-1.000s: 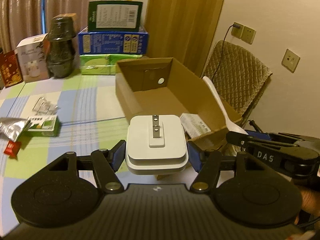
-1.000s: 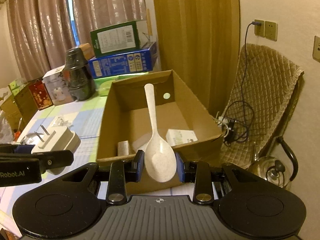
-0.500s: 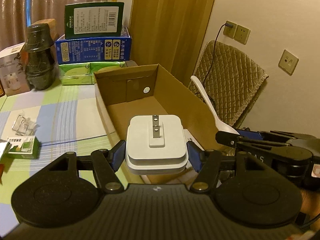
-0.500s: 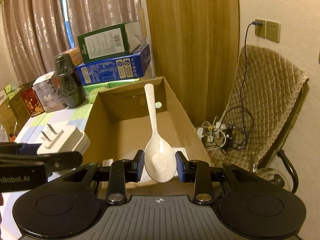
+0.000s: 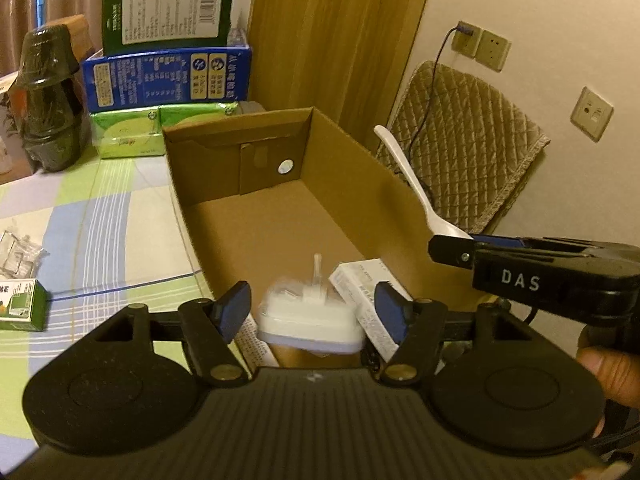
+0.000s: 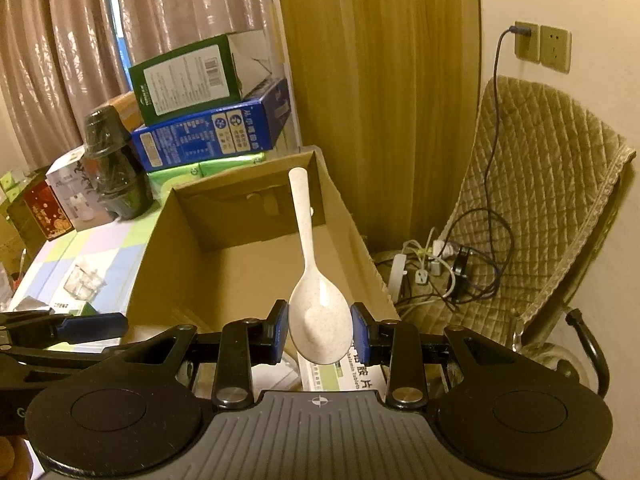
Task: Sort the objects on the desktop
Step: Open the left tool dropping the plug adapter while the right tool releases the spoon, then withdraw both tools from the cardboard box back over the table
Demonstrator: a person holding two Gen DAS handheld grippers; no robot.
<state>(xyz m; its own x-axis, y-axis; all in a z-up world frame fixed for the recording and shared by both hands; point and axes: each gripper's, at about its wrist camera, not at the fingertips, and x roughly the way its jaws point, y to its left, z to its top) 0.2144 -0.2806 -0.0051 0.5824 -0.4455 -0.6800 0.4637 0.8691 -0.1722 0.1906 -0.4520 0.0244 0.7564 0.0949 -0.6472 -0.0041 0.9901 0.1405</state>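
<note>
A checked tablecloth [image 5: 104, 216] holds an open cardboard box [image 5: 344, 184]. Above the box, the left gripper [image 5: 312, 312] is opening, its pads clear of a blurred white charger [image 5: 310, 318]. The right gripper [image 6: 320, 330] clamps a white spoon [image 6: 316, 304].

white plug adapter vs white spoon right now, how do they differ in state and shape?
Grip: the plug adapter sits blurred between the opening left gripper jaws, pads clear of it; the spoon is clamped by its bowl in the right gripper.
Shape: the adapter is a blocky square with prongs up; the spoon is long, handle pointing away.
Shared: both white, both over the cardboard box.
</note>
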